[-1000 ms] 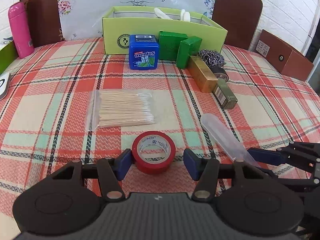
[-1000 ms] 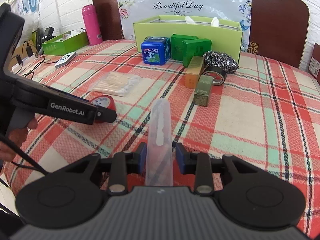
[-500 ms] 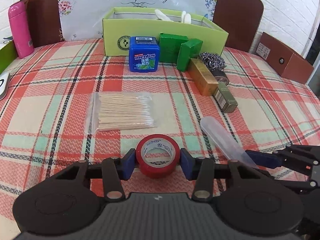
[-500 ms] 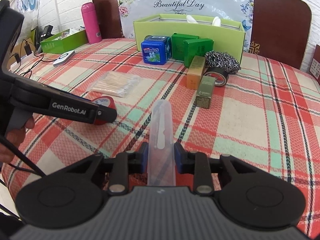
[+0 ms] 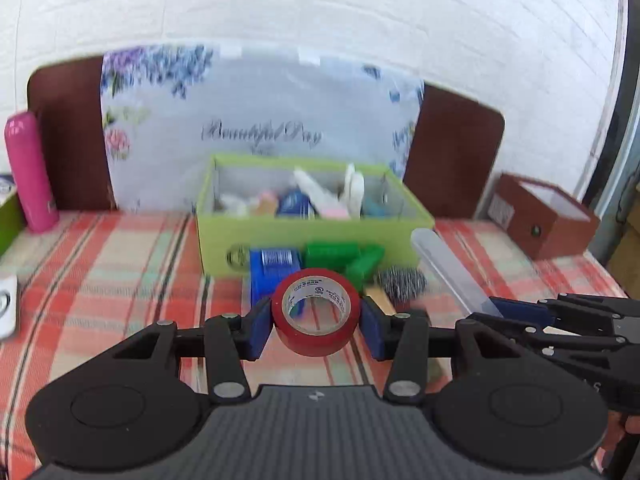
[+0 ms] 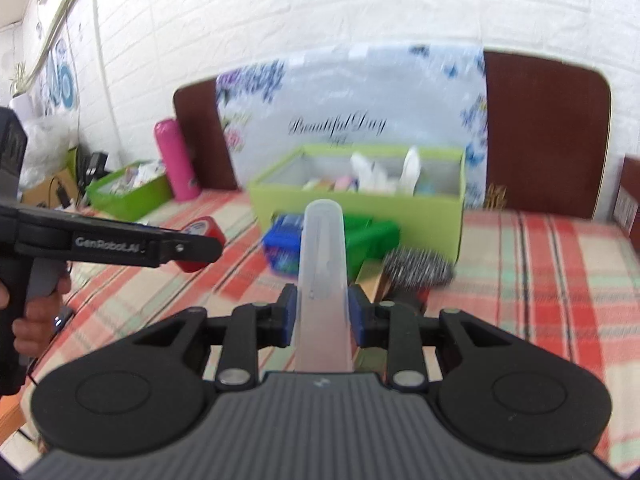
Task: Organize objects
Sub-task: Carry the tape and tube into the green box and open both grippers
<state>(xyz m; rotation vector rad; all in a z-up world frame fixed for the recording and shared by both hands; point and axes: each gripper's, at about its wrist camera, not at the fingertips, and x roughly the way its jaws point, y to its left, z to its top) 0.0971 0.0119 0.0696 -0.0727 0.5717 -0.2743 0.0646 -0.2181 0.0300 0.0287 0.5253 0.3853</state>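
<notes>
Above the plaid table (image 5: 100, 280), left hand-held gripper (image 5: 316, 330) pinches red tape (image 5: 316, 320), right (image 6: 322, 318) clamps clear case (image 6: 323, 276).

Mint box (image 5: 273, 276) and scourer (image 5: 402, 283) lie before the storage box (image 5: 312, 236); flask (image 5: 30, 172) far left.

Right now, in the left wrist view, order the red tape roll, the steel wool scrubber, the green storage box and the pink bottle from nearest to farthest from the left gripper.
1. Red tape roll: clamped in the left gripper jaws.
2. Steel wool scrubber: just ahead, slightly right, on the table.
3. Green storage box: behind it, centre.
4. Pink bottle: far left, at the table's back edge.
</notes>
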